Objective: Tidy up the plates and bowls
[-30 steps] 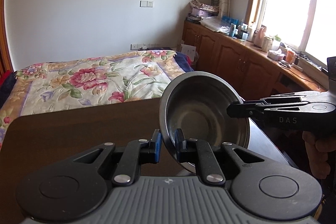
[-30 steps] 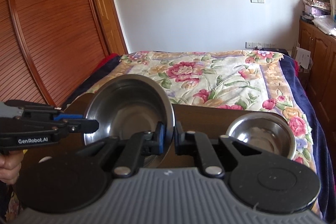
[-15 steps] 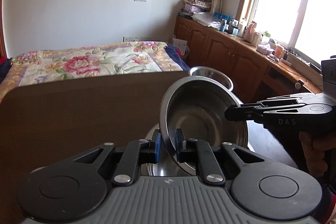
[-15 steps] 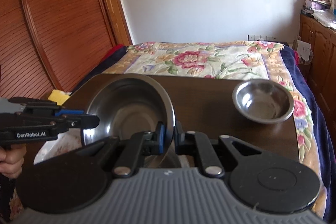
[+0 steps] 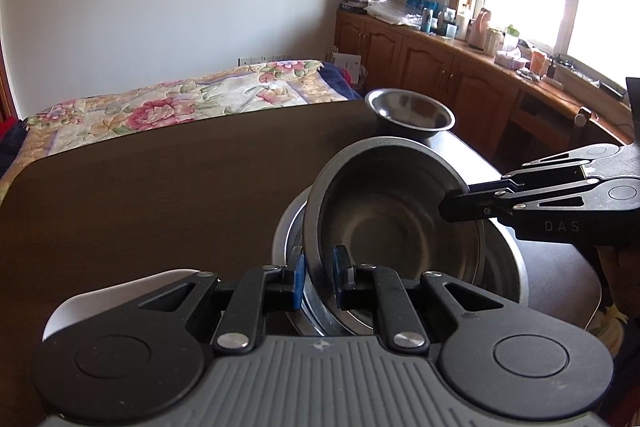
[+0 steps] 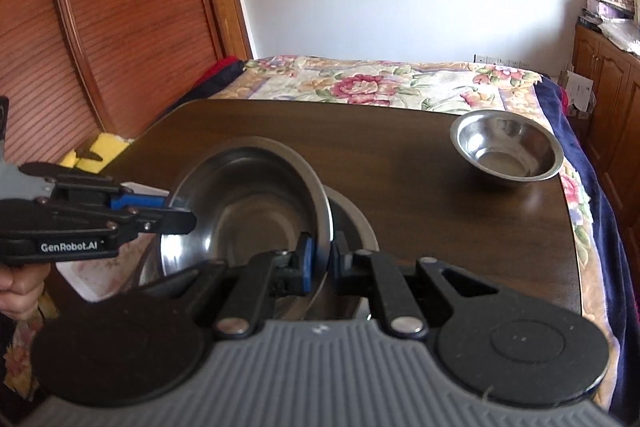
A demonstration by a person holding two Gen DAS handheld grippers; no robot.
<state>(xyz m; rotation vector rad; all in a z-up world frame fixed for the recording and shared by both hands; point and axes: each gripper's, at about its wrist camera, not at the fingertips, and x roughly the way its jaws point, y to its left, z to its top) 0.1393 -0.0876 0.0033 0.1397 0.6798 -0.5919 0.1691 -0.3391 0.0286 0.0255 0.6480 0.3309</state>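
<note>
Dark wooden table (image 5: 160, 187) beside a floral bed (image 6: 380, 83). I had the left gripper (image 5: 318, 273) and right gripper (image 6: 322, 259) both clamped on opposite rims of one steel bowl (image 5: 392, 219), tilted over a larger bowl (image 5: 508, 267) at the near edge. Small bowl (image 6: 506, 149) sat at the far right corner.

Left hand-held gripper (image 5: 319, 277) and right hand-held gripper (image 6: 323, 261) apparently clamped.
</note>
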